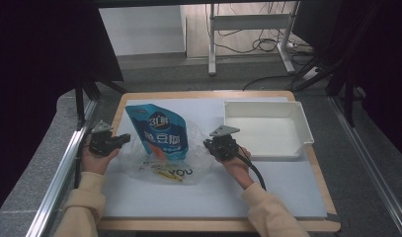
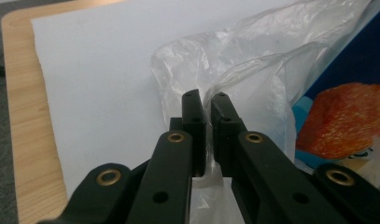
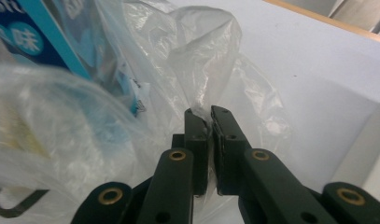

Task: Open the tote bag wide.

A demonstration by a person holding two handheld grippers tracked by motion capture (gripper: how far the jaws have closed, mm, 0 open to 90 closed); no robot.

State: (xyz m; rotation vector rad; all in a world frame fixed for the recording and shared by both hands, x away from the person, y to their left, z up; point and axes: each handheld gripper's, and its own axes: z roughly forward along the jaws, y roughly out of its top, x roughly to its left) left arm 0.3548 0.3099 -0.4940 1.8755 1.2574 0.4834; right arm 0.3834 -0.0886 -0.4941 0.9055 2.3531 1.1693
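The thin, clear plastic bag (image 1: 161, 163) is hard to trace in the high view: its crumpled film nearly melts into the pale sheet (image 1: 208, 192) covering the wooden bench (image 1: 317, 168), and its printed dark letters and a yellow mark near the front edge are only partly readable. The blue stand-up snack pouch (image 1: 159, 131) has its lower part behind the film, and in both gripper views it is cut off at the frame edge. The bag lies at the middle of the bench, between the two grippers. The left gripper (image 1: 123, 139) is at the bag's left edge, and the left gripper view shows its black jaws closed on a fold of film (image 2: 208, 140) pinched between them. The right gripper (image 1: 208, 143) is at the bag's right edge, its jaws likewise clamped on a gathered peak of film (image 3: 208, 116). A white rectangular plastic tray (image 1: 297, 121) sits at the far right, just beside the right gripper and apart from the bag.
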